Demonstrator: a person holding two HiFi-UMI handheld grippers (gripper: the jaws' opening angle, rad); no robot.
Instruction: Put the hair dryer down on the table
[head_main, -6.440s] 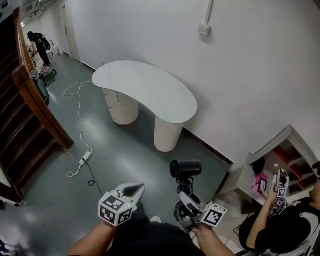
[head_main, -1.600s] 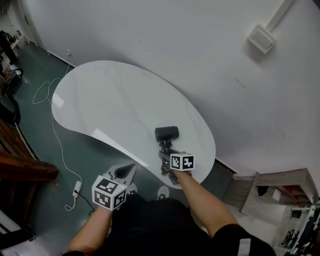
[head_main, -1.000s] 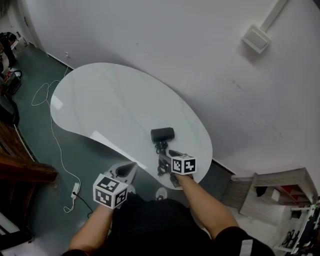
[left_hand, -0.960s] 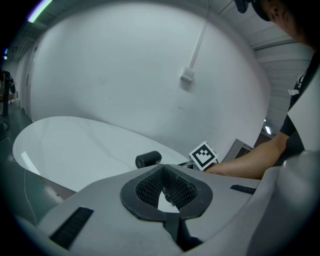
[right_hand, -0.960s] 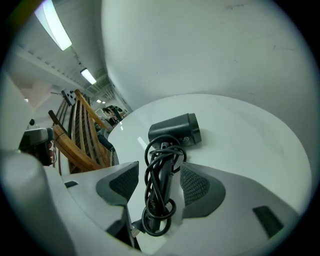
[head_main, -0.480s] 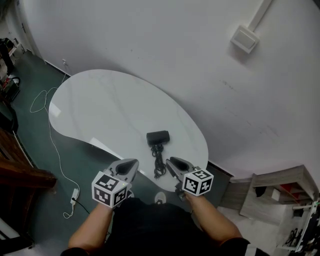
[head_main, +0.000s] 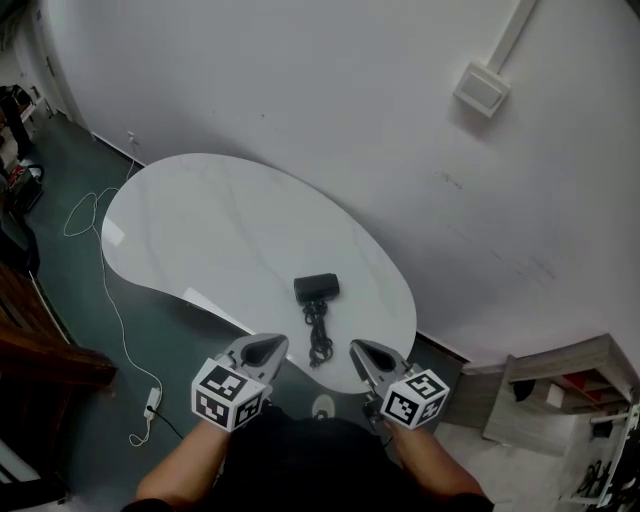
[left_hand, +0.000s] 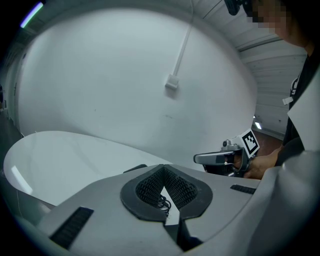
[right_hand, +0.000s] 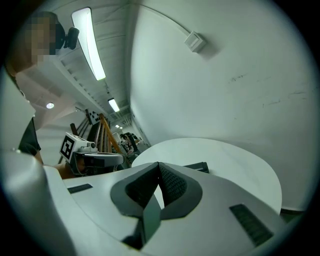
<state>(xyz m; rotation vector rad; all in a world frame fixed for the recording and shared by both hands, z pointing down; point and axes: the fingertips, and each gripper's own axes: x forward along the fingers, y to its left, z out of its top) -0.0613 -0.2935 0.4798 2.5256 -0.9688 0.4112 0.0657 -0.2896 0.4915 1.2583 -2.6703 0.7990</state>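
Hair dryer (head_main: 316, 288): lies flat on the white table (head_main: 200, 230), close to its near edge, cord (head_main: 319, 338) bunched toward that edge.
Left gripper (head_main: 270, 345): jaws together, empty, off the near edge.
Right gripper (head_main: 359, 351): jaws together, empty, clear of the dryer.

**Legible text.** No words, brand names, numbers or labels can be read in any view. The only printed signs are black-and-white square coded markers (head_main: 222, 386) on the faces of the cube on the left tongs (head_main: 262, 351), and similar ones on the cube of the right tongs (head_main: 372, 358). These patterns contain no letters or digits.
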